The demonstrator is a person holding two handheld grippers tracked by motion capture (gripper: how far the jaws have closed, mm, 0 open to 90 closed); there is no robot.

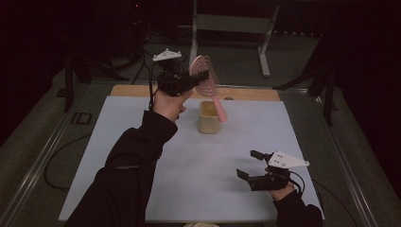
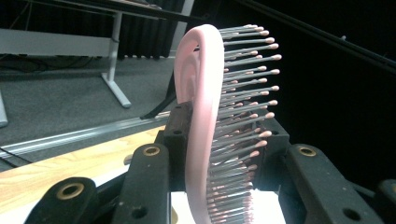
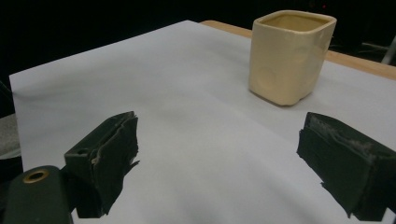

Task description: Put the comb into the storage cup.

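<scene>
My left gripper is raised over the back of the table and shut on a pink hairbrush. The brush's round head sits between the jaws and its handle slants down to the right, ending over a cream square cup. In the left gripper view the hairbrush stands edge-on between the black jaws of that gripper, its bristles pointing right. My right gripper rests low near the front right of the sheet, open and holding nothing. The right gripper view has its jaws spread wide, with the cup farther off.
A white sheet covers the wooden table. A metal stand is on the floor behind the table. Cables trail on the left side. The person's dark sleeve crosses the sheet's left half.
</scene>
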